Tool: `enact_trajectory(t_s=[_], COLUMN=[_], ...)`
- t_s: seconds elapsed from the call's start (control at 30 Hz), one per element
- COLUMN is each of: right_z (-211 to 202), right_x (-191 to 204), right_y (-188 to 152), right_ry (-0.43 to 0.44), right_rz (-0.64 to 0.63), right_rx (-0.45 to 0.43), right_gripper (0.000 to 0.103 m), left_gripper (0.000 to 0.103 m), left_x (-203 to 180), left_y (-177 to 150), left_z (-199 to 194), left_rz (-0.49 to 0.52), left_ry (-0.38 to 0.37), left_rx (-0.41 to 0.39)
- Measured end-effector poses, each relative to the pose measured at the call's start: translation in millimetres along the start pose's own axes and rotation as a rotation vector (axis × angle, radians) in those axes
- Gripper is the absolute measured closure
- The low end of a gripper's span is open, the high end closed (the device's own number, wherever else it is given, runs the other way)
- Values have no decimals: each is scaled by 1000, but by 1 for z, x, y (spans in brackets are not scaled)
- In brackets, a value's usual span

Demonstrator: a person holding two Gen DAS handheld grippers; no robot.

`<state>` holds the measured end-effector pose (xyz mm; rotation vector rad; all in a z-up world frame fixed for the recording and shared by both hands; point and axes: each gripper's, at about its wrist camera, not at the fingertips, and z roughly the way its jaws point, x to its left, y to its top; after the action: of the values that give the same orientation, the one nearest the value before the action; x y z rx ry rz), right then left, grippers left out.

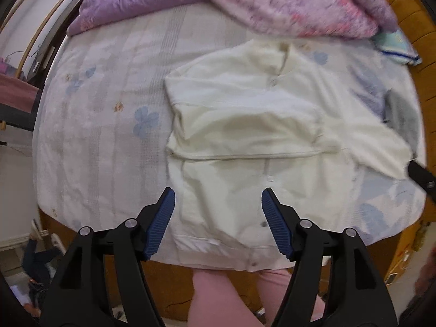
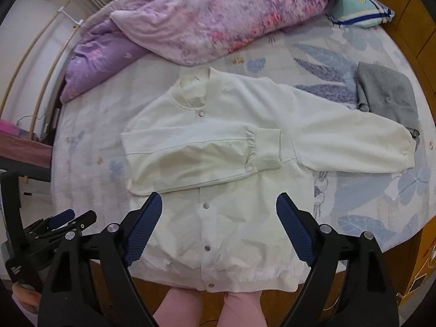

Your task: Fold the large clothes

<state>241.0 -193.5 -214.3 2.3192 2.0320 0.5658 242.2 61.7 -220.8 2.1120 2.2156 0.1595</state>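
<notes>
On the bed (image 2: 354, 218), a white jacket (image 2: 223, 218) lies flat and snapped shut, collar toward the purple quilt (image 2: 207, 19), hem at the near edge. One sleeve (image 2: 196, 158) is folded across the chest; the other sleeve (image 2: 354, 141) stretches out toward a grey garment (image 2: 387, 95). The right tool (image 2: 219, 229) and left tool (image 1: 218, 223) hover above the jacket's lower half, jaws spread wide, gripping nothing.
</notes>
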Motion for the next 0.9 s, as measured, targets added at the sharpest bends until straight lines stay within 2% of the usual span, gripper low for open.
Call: enact_trajectory(t_s=[0.13,0.33,0.63,0.9], right_z=[-31,-62,-114,-144], right_x=[-1,-4,-7,-22], right_y=[-14,-42,-90,-121], right_ry=[4,2,-18,-86], right_rz=[13,42,143,214], right_rx=[-34,-75,-210,-287], right_gripper=[20,18,18,17], left_gripper=[34,34,34,34], left_x=[-16,-31,-36,-50], left_y=[-15,-38,-68,-89], left_z=[-42,-83,-119,-132], left_rz=[21,84,177,248], left_ry=[-4,15,-26,-50], left_rx=[-68,-167,-285,-332])
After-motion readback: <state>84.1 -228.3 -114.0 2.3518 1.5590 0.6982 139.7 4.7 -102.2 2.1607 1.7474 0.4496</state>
